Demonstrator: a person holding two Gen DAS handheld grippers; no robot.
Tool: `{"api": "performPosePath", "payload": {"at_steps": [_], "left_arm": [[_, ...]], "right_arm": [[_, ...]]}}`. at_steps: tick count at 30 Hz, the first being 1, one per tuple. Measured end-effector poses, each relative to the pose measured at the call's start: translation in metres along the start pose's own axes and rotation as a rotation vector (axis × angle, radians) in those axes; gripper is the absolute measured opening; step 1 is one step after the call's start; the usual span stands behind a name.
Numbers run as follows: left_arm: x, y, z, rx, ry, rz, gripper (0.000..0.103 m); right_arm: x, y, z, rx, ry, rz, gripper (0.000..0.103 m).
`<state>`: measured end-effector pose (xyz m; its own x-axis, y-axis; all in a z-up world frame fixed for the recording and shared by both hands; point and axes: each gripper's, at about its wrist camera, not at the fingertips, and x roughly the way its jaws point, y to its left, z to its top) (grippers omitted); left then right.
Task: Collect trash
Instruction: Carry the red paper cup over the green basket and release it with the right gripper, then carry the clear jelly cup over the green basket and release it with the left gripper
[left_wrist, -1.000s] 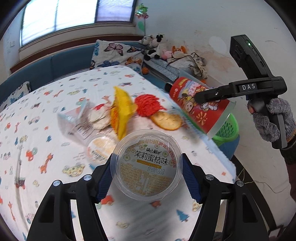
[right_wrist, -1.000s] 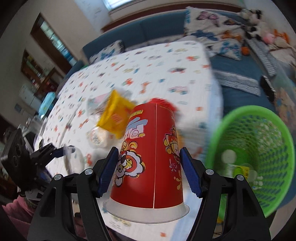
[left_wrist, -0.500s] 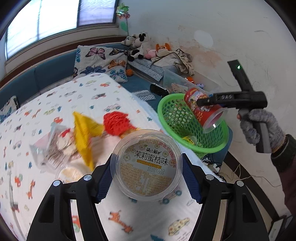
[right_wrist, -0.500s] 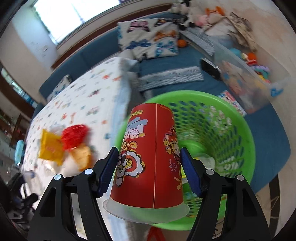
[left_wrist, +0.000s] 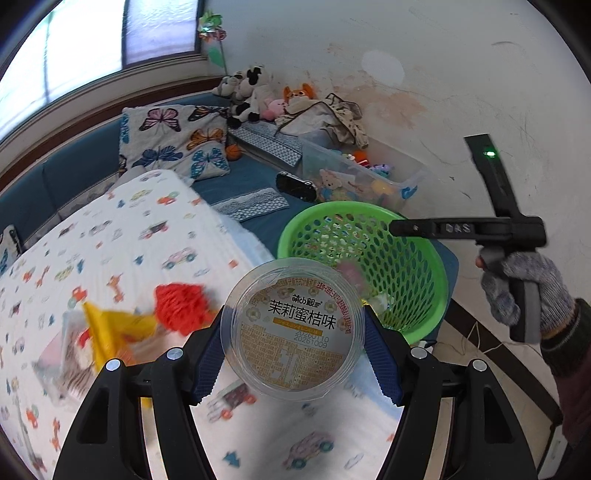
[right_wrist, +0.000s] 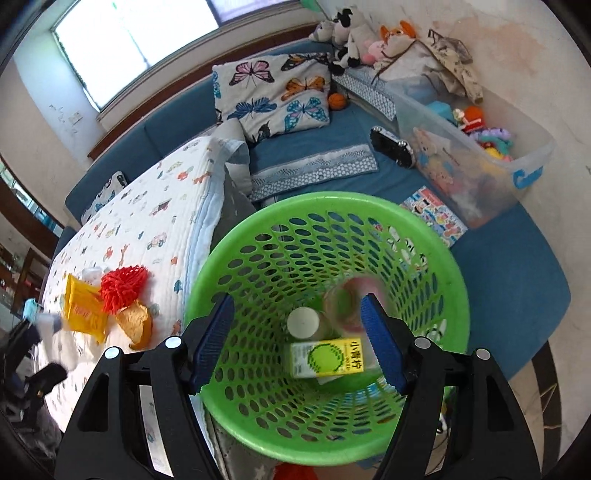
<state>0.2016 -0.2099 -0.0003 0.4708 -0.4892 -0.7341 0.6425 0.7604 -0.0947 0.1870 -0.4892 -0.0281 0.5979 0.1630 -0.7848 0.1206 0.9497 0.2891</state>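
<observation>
My left gripper (left_wrist: 293, 341) is shut on a clear round plastic tub (left_wrist: 293, 328) with a printed lid, held above the table edge near the green mesh basket (left_wrist: 432, 291). My right gripper (right_wrist: 297, 339) is open and empty, directly above the basket (right_wrist: 229, 258). A blurred red paper cup (right_wrist: 351, 302) is dropping inside the basket, beside a green drink carton (right_wrist: 328, 357) and a white-capped bottle (right_wrist: 303, 323). The right gripper also shows in the left wrist view (left_wrist: 395, 227), over the basket's far rim.
A yellow wrapper (right_wrist: 83, 308), a red mesh ball (right_wrist: 122, 284) and an orange cracker piece (right_wrist: 136, 321) lie on the patterned tablecloth (right_wrist: 147, 221). A blue sofa (right_wrist: 498, 266) with a butterfly cushion and a clear toy bin (right_wrist: 480, 162) stands behind the basket.
My right gripper has opened and let go of the red cup, which falls into the basket. My left gripper has carried the tub closer to the basket.
</observation>
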Motion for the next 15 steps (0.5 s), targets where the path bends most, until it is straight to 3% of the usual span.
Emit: {"api": "performPosePath", "payload": {"at_steps": [15], "left_arm": [[0.068,-0.053,0.031,0.061,0.093,-0.050,0.067]], "right_arm": [[-0.058,-0.013,-0.038,-0.023,-0.083,-0.014,0.074]]}}
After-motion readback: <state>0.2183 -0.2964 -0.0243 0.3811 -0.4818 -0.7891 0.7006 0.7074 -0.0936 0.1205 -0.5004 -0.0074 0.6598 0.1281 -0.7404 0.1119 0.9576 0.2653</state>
